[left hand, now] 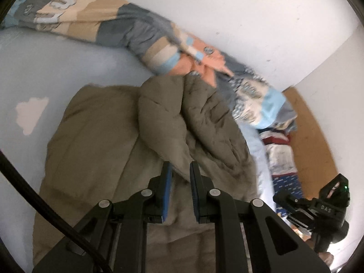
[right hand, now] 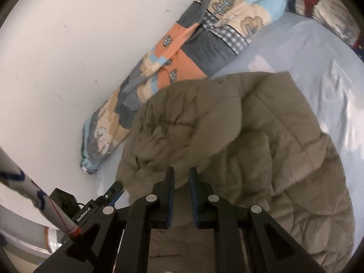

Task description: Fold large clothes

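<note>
An olive quilted jacket (left hand: 102, 147) lies bunched on a light blue bed sheet (left hand: 45, 68). In the left wrist view my left gripper (left hand: 181, 167) is shut on a fold of the jacket near its lower edge, and fabric fills the narrow gap between the blue pads. The right wrist view shows the same jacket (right hand: 261, 136) with its puffy folds piled up ahead. My right gripper (right hand: 182, 173) is shut on the jacket's near edge, cloth pinched between its fingers. The two grippers hold the jacket at separate spots.
A rolled patchwork quilt (left hand: 136, 29) (right hand: 182, 52) runs along the white wall behind the jacket. A red-and-white patterned pillow (left hand: 282, 150) lies by a wooden headboard (left hand: 311, 136). A white sleeve (right hand: 34, 193) with blue marks crosses the lower left.
</note>
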`<state>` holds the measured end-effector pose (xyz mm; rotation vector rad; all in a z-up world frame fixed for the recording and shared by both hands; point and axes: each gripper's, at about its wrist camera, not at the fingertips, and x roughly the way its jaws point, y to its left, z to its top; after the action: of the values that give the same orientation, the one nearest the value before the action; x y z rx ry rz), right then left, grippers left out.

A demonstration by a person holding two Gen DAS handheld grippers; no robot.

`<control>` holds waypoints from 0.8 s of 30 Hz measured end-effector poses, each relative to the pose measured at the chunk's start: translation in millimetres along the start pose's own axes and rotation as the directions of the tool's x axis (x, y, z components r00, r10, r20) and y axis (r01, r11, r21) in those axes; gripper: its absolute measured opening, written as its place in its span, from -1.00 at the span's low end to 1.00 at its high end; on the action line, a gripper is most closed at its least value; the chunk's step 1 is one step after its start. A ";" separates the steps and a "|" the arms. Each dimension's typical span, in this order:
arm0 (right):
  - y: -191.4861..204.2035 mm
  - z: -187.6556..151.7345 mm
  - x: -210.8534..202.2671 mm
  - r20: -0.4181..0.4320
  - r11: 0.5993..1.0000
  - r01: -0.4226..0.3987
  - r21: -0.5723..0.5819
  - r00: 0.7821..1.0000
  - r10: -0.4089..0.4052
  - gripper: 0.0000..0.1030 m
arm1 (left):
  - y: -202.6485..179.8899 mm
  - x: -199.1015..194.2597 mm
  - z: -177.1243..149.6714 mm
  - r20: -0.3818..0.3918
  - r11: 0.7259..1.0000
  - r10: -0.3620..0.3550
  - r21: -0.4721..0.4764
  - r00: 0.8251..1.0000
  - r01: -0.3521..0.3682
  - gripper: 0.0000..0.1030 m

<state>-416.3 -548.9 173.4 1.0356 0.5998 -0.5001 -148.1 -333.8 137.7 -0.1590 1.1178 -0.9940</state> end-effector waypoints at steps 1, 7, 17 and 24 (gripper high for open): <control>-9.3 -8.1 5.4 -0.003 1.000 0.022 0.012 1.000 -0.022 -0.74 | 4.3 5.1 -5.6 -0.010 1.000 0.014 -0.003 1.000 -0.014 -0.70; -59.4 -33.0 44.7 -0.080 0.985 0.035 0.169 0.997 -0.022 -0.76 | 20.4 22.5 -21.5 -0.061 0.999 0.047 -0.018 0.997 -0.048 -0.70; -11.3 9.2 28.9 0.044 0.996 0.074 -0.055 0.997 -0.071 -0.74 | -35.3 19.7 24.3 0.075 0.956 0.185 0.216 0.980 -0.197 0.07; -7.5 3.5 107.4 -0.060 0.953 0.226 -0.200 0.968 -0.242 -0.74 | -15.4 100.8 7.4 -0.075 0.895 0.380 0.282 0.922 -0.346 0.12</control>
<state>-341.3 -566.2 98.0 0.8085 0.8357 -0.5965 -143.5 -419.3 81.8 0.3267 1.0705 -0.8110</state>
